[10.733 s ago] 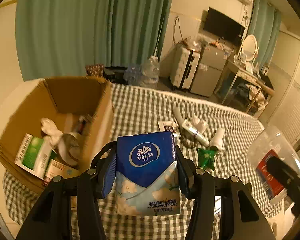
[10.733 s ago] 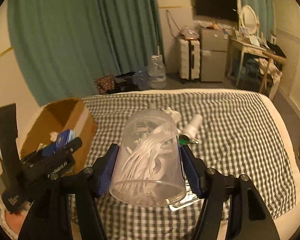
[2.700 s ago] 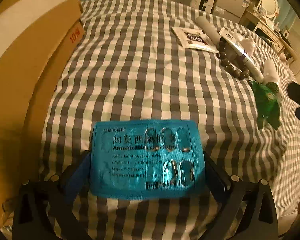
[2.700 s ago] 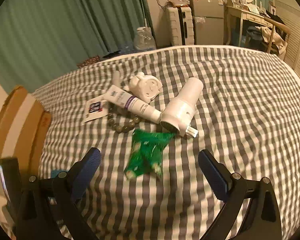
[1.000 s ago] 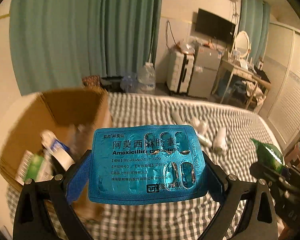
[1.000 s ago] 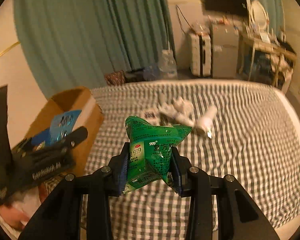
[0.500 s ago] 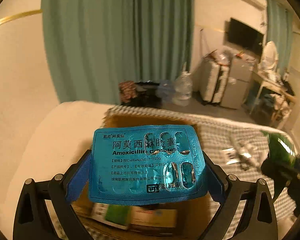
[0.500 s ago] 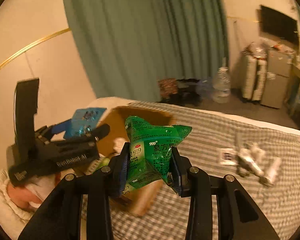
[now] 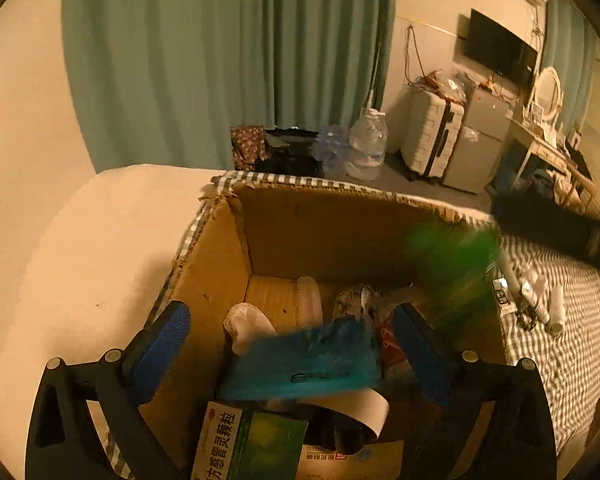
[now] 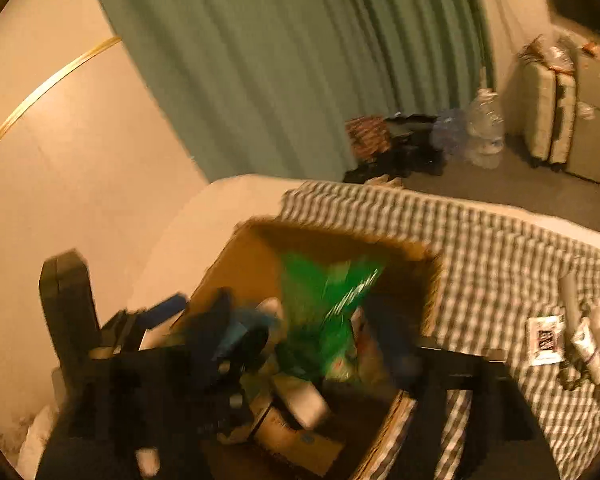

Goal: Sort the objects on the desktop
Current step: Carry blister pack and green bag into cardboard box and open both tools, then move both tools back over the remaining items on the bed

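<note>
- Left gripper (image 9: 292, 340): fingers spread wide over box (image 9: 320, 232); blurred blister pack (image 9: 304, 360) seen between, untouched.
- Right gripper (image 10: 312, 332): fingers blurred, spread apart; green packet (image 10: 324, 304) blurred at 12 o'clock, over box.

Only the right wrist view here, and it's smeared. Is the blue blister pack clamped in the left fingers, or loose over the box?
Observer: Loose. The left gripper has its fingers wide apart. The blister pack is a blur between them, apparently touching neither, over the open cardboard box.
Operator: What lies under it?
Observer: A curled white strip and a green medicine carton.
Operator: And on my side?
Observer: The green packet is a smear at the box's far right corner, edges unreadable.
</note>
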